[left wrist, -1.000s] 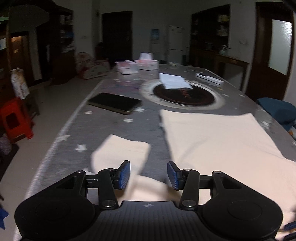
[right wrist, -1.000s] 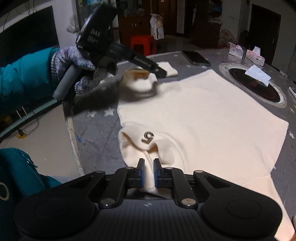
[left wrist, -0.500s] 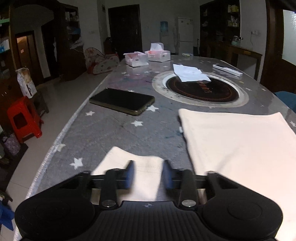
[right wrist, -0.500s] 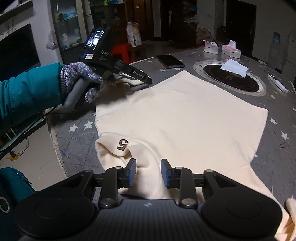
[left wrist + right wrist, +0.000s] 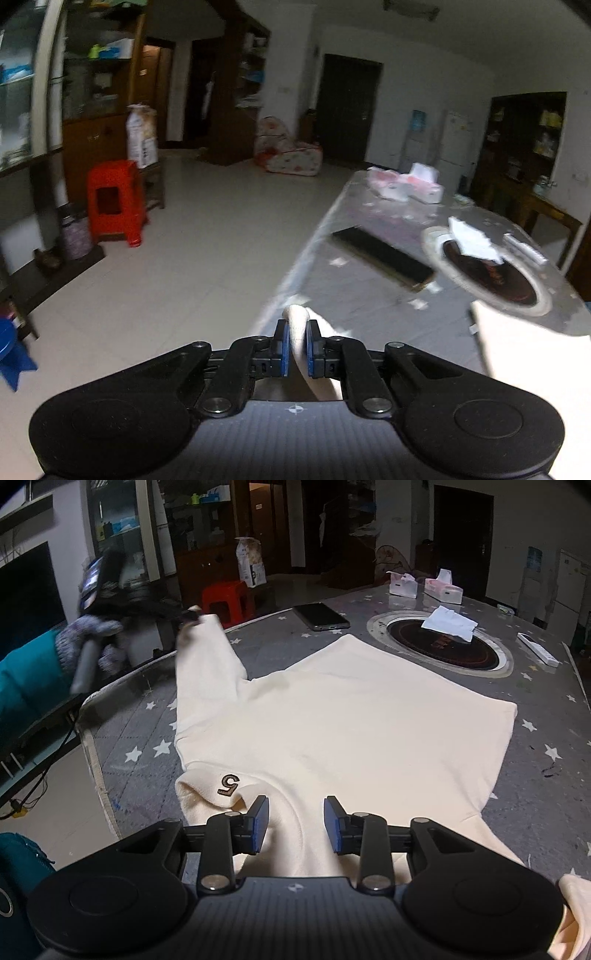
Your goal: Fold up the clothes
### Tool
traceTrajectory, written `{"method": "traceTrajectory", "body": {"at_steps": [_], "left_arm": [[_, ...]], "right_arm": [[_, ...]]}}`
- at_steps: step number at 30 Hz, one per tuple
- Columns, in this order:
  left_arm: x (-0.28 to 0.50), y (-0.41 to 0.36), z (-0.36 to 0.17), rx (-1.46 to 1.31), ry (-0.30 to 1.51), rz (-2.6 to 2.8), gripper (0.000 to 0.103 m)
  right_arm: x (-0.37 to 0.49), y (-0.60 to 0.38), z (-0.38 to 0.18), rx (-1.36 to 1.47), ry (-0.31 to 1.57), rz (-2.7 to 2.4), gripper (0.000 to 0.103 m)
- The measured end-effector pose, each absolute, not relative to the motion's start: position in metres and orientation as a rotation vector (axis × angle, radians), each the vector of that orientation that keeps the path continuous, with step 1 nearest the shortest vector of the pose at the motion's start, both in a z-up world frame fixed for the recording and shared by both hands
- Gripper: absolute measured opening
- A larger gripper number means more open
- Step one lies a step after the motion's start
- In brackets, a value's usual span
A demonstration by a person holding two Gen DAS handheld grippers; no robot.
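Cream sweatshirt: spread on my table; soft, limp, best taken by cuffs. Left gripper clamps sleeve cuff; right gripper opening, pads clear of the cloth.

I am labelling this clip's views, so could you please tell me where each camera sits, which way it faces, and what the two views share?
Left wrist: on the left gripper, looking along the table's edge over the floor; its shut fingers pinch the cream sleeve.
Right wrist: on the right gripper, looking down over the spread sweatshirt; its jaws are opening over the fabric, and the gloved left hand shows.
Shared: the phone, tissue boxes and round hob.
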State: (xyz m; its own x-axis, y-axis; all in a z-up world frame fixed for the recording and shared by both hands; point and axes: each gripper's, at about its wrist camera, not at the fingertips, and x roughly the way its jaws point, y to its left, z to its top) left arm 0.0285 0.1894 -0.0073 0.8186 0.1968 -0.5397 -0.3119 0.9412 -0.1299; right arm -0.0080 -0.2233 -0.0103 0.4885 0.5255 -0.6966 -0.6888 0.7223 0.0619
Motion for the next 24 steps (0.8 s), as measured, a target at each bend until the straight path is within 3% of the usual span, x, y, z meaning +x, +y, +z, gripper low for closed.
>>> {"method": "traceTrajectory", "body": {"at_steps": [7,11,18,24], "left_arm": [[0.009,0.206,-0.042,-0.236,0.621,0.306,0.015],[0.012,0.21,-0.038,-0.225,0.619,0.353,0.027],[0.001,0.19,-0.016,-0.204,0.569,0.353,0.027],[-0.009,0.124,0.0,-0.21,0.569,0.09,0.027]], "right_arm": [[-0.01,-0.224,-0.012,-0.238,0.765,0.721,0.039],[-0.013,-0.227,-0.013,-0.235,0.772,0.7,0.039],[-0.02,-0.244,-0.008,-0.182,0.757,0.646,0.039],[-0.02,-0.271,-0.013,-0.135,0.77,0.545,0.039]]}}
